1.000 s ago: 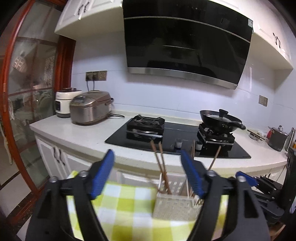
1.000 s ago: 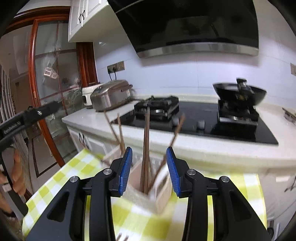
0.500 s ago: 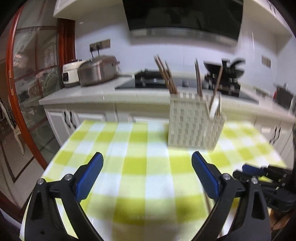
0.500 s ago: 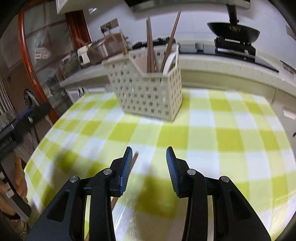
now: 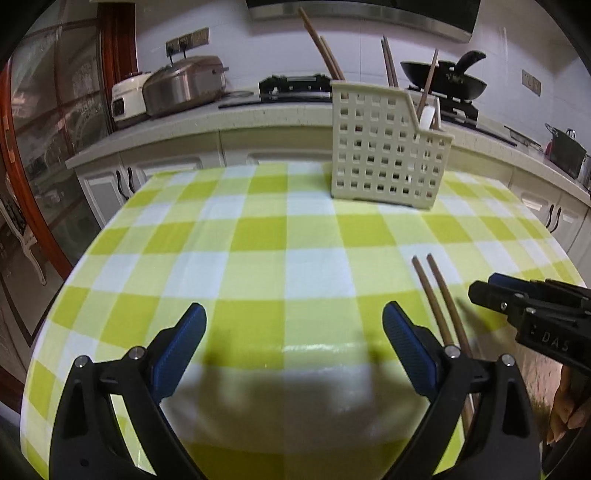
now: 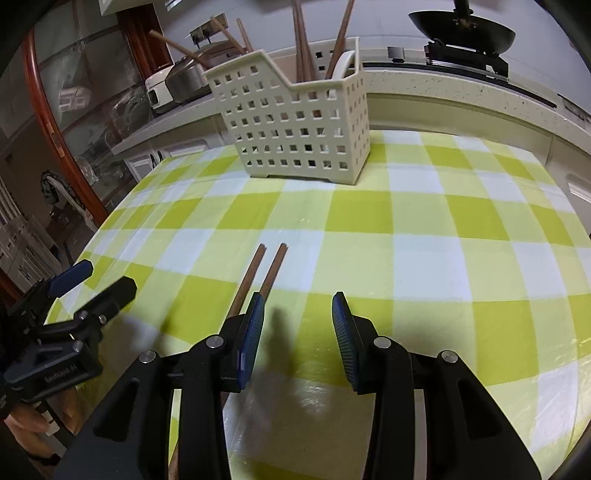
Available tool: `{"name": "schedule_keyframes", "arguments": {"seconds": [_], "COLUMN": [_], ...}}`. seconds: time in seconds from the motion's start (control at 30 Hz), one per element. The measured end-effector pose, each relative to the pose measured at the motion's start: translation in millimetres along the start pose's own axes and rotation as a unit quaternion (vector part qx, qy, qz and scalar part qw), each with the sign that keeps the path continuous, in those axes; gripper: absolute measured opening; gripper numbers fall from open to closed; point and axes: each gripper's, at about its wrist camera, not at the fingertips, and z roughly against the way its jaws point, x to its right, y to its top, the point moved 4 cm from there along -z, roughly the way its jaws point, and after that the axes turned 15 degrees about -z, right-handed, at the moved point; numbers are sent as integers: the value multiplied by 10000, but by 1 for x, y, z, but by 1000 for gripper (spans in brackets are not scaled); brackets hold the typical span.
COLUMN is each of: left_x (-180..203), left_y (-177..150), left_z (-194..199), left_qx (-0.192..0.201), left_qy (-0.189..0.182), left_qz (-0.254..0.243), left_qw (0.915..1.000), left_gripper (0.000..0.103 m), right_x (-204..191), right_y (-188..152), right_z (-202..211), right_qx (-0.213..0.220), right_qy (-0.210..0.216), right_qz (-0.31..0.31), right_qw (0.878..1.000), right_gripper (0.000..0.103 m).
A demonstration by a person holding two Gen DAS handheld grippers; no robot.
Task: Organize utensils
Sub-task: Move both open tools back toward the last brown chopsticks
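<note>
Kitchen interior: green-and-white checked tablecloth [image 5: 258, 236] before a pale stone counter [image 5: 207, 118] over white cabinets [image 5: 110, 192]; white wall, red-framed glass door [image 5: 40, 110] at left, black range hood [image 5: 369, 11] above

The basket [image 6: 303, 122] looks like cream plastic, matt and full of holes. The chopsticks [image 6: 258, 277] look like smooth brown wood. The checked tablecloth [image 5: 258, 236] shines (a bit glossy).
</note>
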Motion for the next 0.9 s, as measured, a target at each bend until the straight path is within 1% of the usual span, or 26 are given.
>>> {"name": "schedule_keyframes", "arguments": {"seconds": [0.07,0.37,0.6,0.7,0.9], "left_x": [-2,-2,-4,-4,-7], "left_y": [0,0,0,0,-1], "left_z": [0,1,1,0,-2], "left_qx": [24,25,20,-1,-31], "left_qy": [3,19,-15,-36,-67], "left_qz": [62,53,131,141,193], "left_qw": [10000,10000,9999,9999,9998], "left_gripper": [93,93,93,93,93], "right_x": [-4,-21,-25,-28,-30], "right_y": [-2,-9,-10,-11,-11], "right_z": [-1,-10,-14,-16,-18], "right_qx": [-46,-196,-202,-153,-184], "right_qy": [3,-262,-498,-742,-961], "right_qz": [10,183,309,502,677], "right_qw": [10000,9993,9981,9959,9929], "right_gripper": [38,38,37,34,28]}}
